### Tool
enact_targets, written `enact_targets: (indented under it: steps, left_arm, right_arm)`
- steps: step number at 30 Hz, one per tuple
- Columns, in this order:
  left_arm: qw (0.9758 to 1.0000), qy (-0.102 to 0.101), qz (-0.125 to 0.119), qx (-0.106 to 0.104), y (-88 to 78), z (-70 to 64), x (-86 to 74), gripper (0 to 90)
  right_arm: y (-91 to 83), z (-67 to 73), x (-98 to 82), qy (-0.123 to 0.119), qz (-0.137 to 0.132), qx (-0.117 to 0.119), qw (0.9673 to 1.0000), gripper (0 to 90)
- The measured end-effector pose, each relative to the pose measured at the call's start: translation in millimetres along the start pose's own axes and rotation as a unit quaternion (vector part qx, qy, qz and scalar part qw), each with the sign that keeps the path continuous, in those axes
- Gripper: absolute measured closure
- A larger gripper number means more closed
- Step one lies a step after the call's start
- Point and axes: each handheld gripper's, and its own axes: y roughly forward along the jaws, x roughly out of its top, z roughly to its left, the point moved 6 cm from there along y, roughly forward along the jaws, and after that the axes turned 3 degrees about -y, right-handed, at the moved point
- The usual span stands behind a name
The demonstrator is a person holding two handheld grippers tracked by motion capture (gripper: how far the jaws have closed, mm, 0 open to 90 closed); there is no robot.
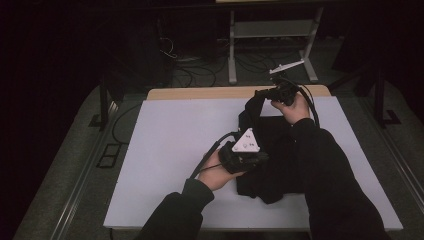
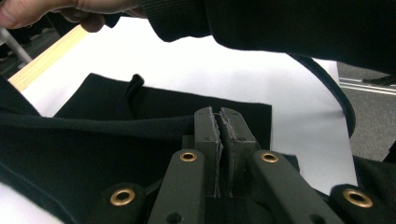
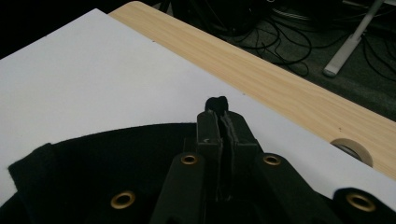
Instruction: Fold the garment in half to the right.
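A black cloth lies on the white sheet that covers the table. My left gripper, topped by its grey three-cornered plate, is shut on the cloth's near left edge. In the left gripper view the jaws pinch a fold of the cloth. My right gripper holds the cloth's far edge raised above the table. In the right gripper view its jaws are shut, with a tuft of the cloth sticking out past the tips.
The table's bare wooden strip runs along the far side, with a round beige ring on it. Beyond it are floor cables and a metal stand. The person's dark sleeves reach in from below.
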Motion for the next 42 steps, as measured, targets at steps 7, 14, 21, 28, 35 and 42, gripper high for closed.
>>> enact_targets:
  steps: [7, 14, 21, 28, 35, 42]
  left_arm:
    - [0.9999, 0.001, 0.001, -0.010, 13.1, -4.8, 4.7, 85.0]
    - [0.9997, 0.000, 0.003, -0.024, 29.3, -11.9, 6.5, 85.0]
    - [0.9991, 0.001, 0.004, -0.042, 45.1, -20.9, 7.2, 84.9]
    - [0.9986, -0.001, 0.011, -0.051, 57.7, -25.0, 5.0, 85.0]
    - [0.9980, -0.003, 0.020, -0.060, 68.7, -28.6, 1.9, 84.9]
    - [0.9973, -0.006, 0.031, -0.066, 77.8, -31.2, -1.9, 84.9]
  right_arm:
    - [-5.6, -9.5, -8.2, 0.010, -0.003, -0.003, 0.9999, 84.7]
    - [-9.7, -19.9, -18.8, 0.025, -0.009, -0.004, 0.9996, 84.7]
    - [-10.7, -30.2, -30.7, 0.045, -0.011, -0.004, 0.9989, 84.7]
    - [-10.9, -39.0, -43.8, 0.066, -0.010, -0.003, 0.9978, 84.5]
    - [-12.9, -44.8, -53.7, 0.082, -0.016, 0.002, 0.9965, 84.6]
    - [-10.1, -52.6, -69.6, 0.104, -0.017, 0.005, 0.9945, 84.6]
